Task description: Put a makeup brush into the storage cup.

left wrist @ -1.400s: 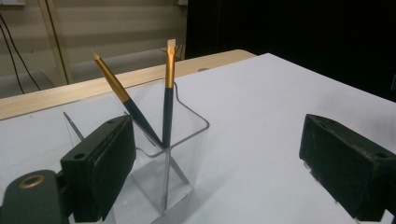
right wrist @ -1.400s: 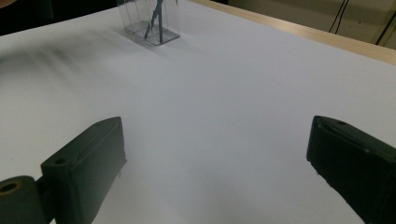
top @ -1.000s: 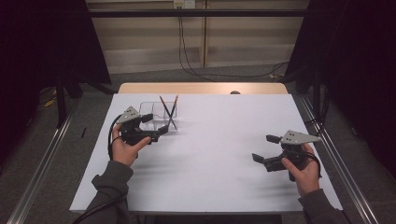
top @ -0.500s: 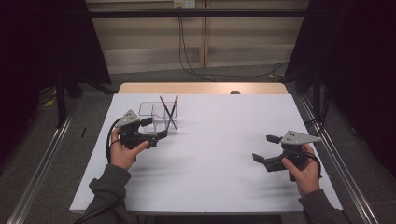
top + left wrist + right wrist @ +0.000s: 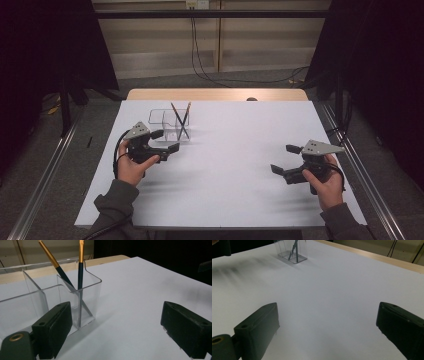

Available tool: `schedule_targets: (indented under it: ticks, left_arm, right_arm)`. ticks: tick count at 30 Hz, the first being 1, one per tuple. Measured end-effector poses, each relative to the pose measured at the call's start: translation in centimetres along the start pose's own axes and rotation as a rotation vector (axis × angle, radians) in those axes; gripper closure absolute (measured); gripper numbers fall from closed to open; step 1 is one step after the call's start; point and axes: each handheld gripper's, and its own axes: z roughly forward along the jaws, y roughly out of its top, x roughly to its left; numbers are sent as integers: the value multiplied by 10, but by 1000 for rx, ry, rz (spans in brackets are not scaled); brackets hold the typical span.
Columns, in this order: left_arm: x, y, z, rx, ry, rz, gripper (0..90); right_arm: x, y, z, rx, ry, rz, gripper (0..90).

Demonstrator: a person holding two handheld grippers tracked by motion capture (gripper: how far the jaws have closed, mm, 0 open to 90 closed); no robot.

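- High view is showing a clear plastic holder (image 5: 170, 125) standing on the far left part of the white table (image 5: 230, 165), with two pencils (image 5: 181, 120) leaning crossed in its right-hand compartment.
- Judging from how things are lying, the pencils are already sitting in the holder and nothing else is waiting loose on the table, so the putting-away part is looking done; what may be left is only drawing the hands clear.
- Left gripper (image 5: 161, 142) is hovering just beside the near right corner of the holder, apart from it, with its jaws standing wide and gripping nothing.
- Left gripper view is looking along those wide jaws: the holder (image 5: 62, 302) is sitting close behind the left jaw, and the two pencils (image 5: 80, 270) are rising out of it, gold ends up, one tilting left and one nearly upright.
- Left hand (image 5: 131, 167) is wrapping the handle from below, the forearm coming in from the bottom edge and the jaws pointing right and slightly away.
- Right gripper (image 5: 288, 160) is resting low over the near right part of the table, well apart from the holder, jaws spread wide and empty.
- Right hand (image 5: 325, 182) is gripping its handle with the jaws pointing left across the bare table.
- Right gripper view is showing the holder (image 5: 290, 250) far off at the top left.
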Motion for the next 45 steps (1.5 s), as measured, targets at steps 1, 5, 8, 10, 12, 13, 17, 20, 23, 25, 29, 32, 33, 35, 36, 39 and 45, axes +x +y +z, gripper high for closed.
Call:
schedule_targets:
  ticks: [1,5,8,10,12,13,17,20,23,25,29,32,33,35,36,39,45]
  left_arm:
    - [0,-1,0,2,3,2,102]
    - [-1,-3,-2,11,10,-1,102]
    - [0,-6,-2,11,1,-1,102]
    - [-1,-7,-3,11,3,-7,102]
    - [-1,-8,-4,19,6,-2,101]
    - [0,-9,-4,14,1,-5,101]
    - [0,-10,-6,18,6,-6,101]
    - [-1,-11,-7,10,-2,-8,101]
    - [-2,-12,-9,13,-3,-3,101]
    - [-3,-12,-10,23,19,-2,101]
    - [-3,-14,-12,11,-4,-4,101]
    - [-5,-14,-14,17,17,-5,101]
    - [-4,-15,-15,9,-1,-9,100]
    - [-4,-15,-16,5,-6,-8,100]
    - [-5,-15,-18,16,12,-6,100]
    - [-5,-16,-19,11,16,-13,99]
    - [-5,-18,-22,5,-3,-10,98]
  right_arm:
    - [0,0,0,-1,2,0,42]
    - [0,0,-1,-2,5,0,41]
    - [0,0,-1,-2,4,3,41]
    - [0,0,-1,-1,4,3,41]
    - [0,0,-1,-3,3,0,41]
    - [-1,0,-1,-3,4,0,41]
    - [-1,-1,-1,0,2,5,41]
    - [0,-1,-2,-1,0,8,41]
    - [-1,-1,-2,-3,-1,8,41]
    - [-1,-1,-2,-1,0,5,41]
    - [-1,-1,-2,-5,-3,2,41]
    - [-1,-1,-2,-4,-1,3,41]
    - [-1,-1,-2,-4,-1,2,41]
    - [-1,-1,-2,-4,-2,2,41]
    - [-1,-1,-2,-4,-2,3,41]
    - [-1,0,-3,-7,-3,3,41]
    - [-2,-1,-3,-6,-4,3,41]
